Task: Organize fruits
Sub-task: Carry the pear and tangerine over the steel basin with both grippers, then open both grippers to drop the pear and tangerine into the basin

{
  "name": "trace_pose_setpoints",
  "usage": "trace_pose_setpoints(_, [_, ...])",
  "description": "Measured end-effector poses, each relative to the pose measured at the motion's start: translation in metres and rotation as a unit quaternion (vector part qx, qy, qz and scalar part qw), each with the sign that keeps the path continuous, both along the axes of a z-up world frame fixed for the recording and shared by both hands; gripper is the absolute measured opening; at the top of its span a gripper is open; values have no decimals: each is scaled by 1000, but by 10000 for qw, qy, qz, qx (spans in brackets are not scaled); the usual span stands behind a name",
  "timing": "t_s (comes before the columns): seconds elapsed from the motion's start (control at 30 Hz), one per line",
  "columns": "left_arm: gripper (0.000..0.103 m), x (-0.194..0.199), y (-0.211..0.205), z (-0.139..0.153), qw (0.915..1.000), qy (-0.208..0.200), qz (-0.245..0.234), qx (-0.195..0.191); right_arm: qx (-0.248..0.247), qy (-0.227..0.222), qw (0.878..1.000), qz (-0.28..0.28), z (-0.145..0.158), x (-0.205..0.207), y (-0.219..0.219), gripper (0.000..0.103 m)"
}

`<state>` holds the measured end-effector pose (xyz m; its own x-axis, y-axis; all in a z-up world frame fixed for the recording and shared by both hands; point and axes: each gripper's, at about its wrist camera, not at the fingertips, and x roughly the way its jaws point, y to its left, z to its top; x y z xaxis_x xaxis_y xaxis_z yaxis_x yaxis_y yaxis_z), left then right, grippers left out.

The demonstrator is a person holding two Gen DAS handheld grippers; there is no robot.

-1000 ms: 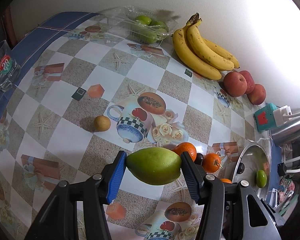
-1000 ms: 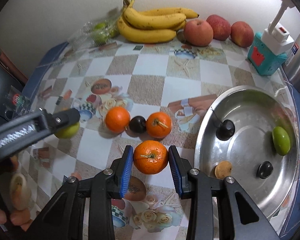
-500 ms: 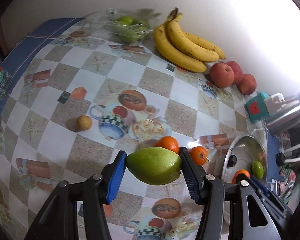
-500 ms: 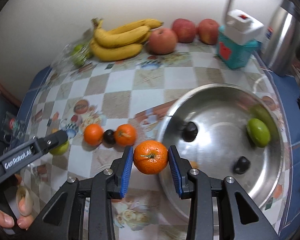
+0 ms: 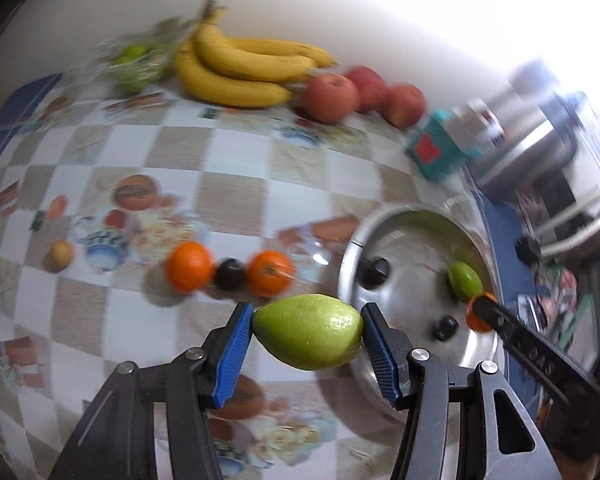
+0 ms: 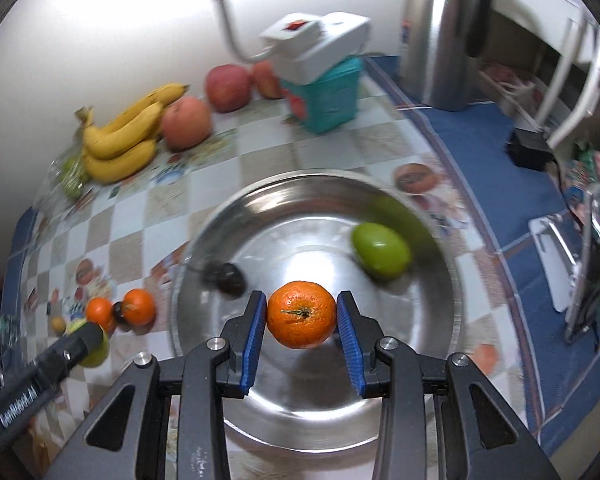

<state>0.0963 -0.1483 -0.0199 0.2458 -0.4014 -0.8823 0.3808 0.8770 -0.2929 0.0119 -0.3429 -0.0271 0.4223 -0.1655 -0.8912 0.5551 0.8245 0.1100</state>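
Now the right gripper [image 6: 302,322] clamps an orange [image 6: 301,314] between its blue pads, held above the middle of a steel bowl [image 6: 260,412] that holds a green fruit [image 6: 381,251] and a dark one [image 6: 226,277]. Left of it, the left gripper [image 5: 308,332] pinches a green mango [image 5: 308,331] end to end, just beside the bowl's rim, with 2 oranges [image 5: 190,267] and a dark fruit [image 5: 229,275] between them on the checkered cloth [image 5: 236,196]. Bananas [image 5: 240,68] and 3 apples [image 5: 331,97] line the wall behind.
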Motion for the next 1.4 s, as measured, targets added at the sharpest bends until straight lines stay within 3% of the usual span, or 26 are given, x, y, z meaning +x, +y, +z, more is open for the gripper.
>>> trace_pose_setpoints(0.2, [58,-22,-40,-7,9978,71,-647,87,45,15,9992,-391,2,-15,-23,38])
trace_pose_setpoints(0.43, [58,-36,-65,-20,9942,165,-1028,251,129,214,9978,-612,-10,-20,-35,38])
trace_pose_setpoints(0.93, [58,-47,-87,-37,9888,282,-1399,433,285,714,9937,-813,-43,-21,-43,38])
trace_pose_setpoints(1.4, [60,-55,-103,-47,9843,301,-1624,628,355,832,9922,-862,-50,-20,-45,38])
